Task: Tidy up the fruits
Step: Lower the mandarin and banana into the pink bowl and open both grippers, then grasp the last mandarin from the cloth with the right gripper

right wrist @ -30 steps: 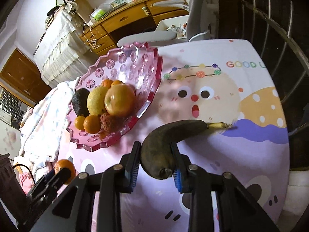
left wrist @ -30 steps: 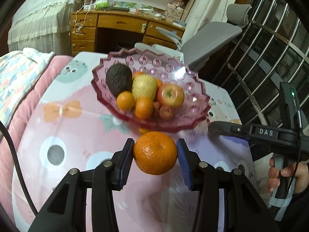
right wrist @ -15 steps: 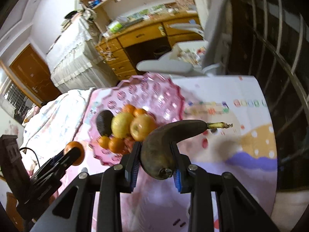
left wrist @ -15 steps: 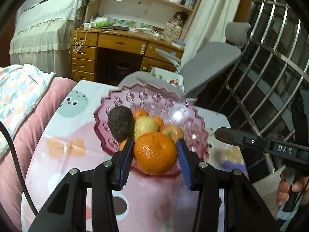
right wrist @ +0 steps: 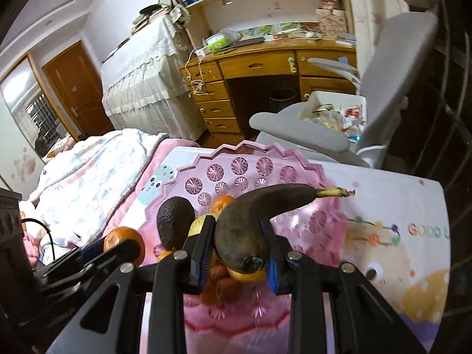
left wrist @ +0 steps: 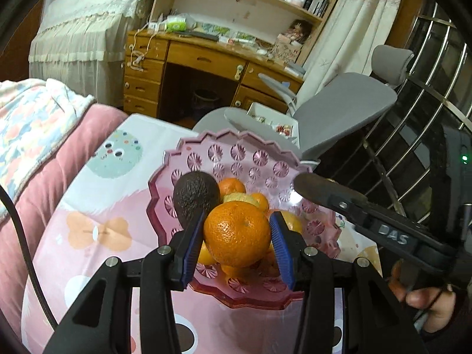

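Note:
My left gripper (left wrist: pixel 237 233) is shut on a large orange (left wrist: pixel 237 233), held in the air over the near half of the pink glass bowl (left wrist: pixel 236 159). The bowl holds a dark avocado (left wrist: pixel 196 196), small oranges (left wrist: pixel 231 184) and a yellow fruit. My right gripper (right wrist: pixel 237 243) is shut on a blackened banana (right wrist: pixel 253 215), stem pointing right, above the same bowl (right wrist: pixel 236 174). In the right wrist view the left gripper with its orange (right wrist: pixel 124 240) shows at lower left. The right gripper's finger (left wrist: pixel 339 199) crosses the left wrist view from the right, with a hand (left wrist: pixel 424 303) on its handle.
The bowl stands on a table with a pink cartoon cloth (left wrist: pixel 97 224). A grey office chair (left wrist: pixel 339 115) and a wooden desk (left wrist: pixel 206 65) lie beyond it. A bed with a pink quilt (left wrist: pixel 35 153) is at the left, metal railings (left wrist: pixel 424 94) at the right.
Both grippers have risen and moved forward with their fruit, from above the bare cloth to over the bowl. The right gripper has also rolled, levelling its view.

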Motion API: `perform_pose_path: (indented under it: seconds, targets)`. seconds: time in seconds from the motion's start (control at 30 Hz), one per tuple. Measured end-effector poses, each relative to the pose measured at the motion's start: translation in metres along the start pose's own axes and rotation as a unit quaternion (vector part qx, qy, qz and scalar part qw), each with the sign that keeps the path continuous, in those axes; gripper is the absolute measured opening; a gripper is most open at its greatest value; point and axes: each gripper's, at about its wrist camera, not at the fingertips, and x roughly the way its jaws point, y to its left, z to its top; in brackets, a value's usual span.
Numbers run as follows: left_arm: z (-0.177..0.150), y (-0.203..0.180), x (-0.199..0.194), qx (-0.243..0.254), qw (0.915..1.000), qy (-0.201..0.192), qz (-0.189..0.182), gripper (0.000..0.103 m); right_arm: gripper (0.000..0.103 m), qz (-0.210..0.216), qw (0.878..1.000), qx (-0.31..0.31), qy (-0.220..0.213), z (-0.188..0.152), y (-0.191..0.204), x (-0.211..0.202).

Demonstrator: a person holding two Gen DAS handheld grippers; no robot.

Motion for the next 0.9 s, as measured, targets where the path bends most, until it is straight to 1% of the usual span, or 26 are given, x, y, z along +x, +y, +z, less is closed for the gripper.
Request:
perform_pose_path:
  seconds: [0.1, 0.2, 0.27, 0.3, 0.33, 0.37, 0.4, 0.47, 0.6, 0.67, 0.73, 0.83, 0.9]
  targets:
    - [-0.004, 0.001, 0.011, -0.004, 0.9999, 0.011, 0.008, 0.044, 0.029, 0.001, 1.0, -0.018, 0.003, -0.002, 0.003, 0.018]
    - [-0.007, -0.002, 0.021, -0.007, 0.9997, 0.022, 0.011, 0.044, 0.03, -0.013, 0.999, -0.03, 0.011, -0.006, 0.003, 0.032]
    - [-0.009, -0.005, 0.027, -0.004, 0.9996, 0.027, 0.011, 0.048, 0.031, -0.023, 0.999, -0.032, 0.006, -0.009, 0.001, 0.035]
    - [-0.011, -0.007, 0.028, 0.0, 0.9997, 0.024, 0.01, 0.049, 0.032, -0.023, 0.999, -0.035, 0.001, -0.009, 0.0, 0.034]
    - [-0.011, -0.008, 0.027, 0.002, 0.9997, 0.021, 0.011, 0.056, 0.033, -0.021, 0.999, -0.039, 0.0, -0.009, 0.0, 0.033]
    - [-0.011, -0.009, 0.025, 0.004, 0.9998, 0.017, 0.014, 0.063, 0.038, -0.023, 0.999, -0.043, -0.001, -0.01, 0.001, 0.031]
    - [-0.011, -0.009, 0.022, 0.004, 0.9998, 0.014, 0.015, 0.066, 0.046, -0.027, 0.999, -0.045, -0.002, -0.01, 0.001, 0.029]
    - [-0.011, -0.008, 0.018, 0.003, 0.9998, 0.013, 0.015, 0.073, 0.053, -0.03, 0.999, -0.044, -0.001, -0.012, -0.001, 0.023]
    - [-0.014, -0.002, 0.008, -0.003, 0.9994, 0.021, 0.029, 0.076, 0.059, -0.021, 1.0, -0.021, 0.0, -0.017, -0.007, 0.012]
    - [-0.017, 0.002, 0.003, -0.003, 0.9992, 0.023, 0.033, 0.08, 0.063, -0.027, 0.999, -0.017, -0.005, -0.023, -0.008, 0.003]
    - [-0.022, 0.007, -0.004, -0.003, 0.9991, 0.024, 0.035, 0.081, 0.064, -0.036, 0.999, -0.016, -0.014, -0.03, -0.008, -0.006]
    - [-0.026, 0.017, -0.013, -0.001, 0.999, 0.029, 0.034, 0.083, 0.065, -0.048, 0.998, -0.005, -0.028, -0.042, -0.008, -0.023]
    - [-0.028, 0.024, -0.018, 0.002, 0.9989, 0.037, 0.03, 0.083, 0.07, -0.055, 0.998, 0.004, -0.033, -0.052, -0.006, -0.034]
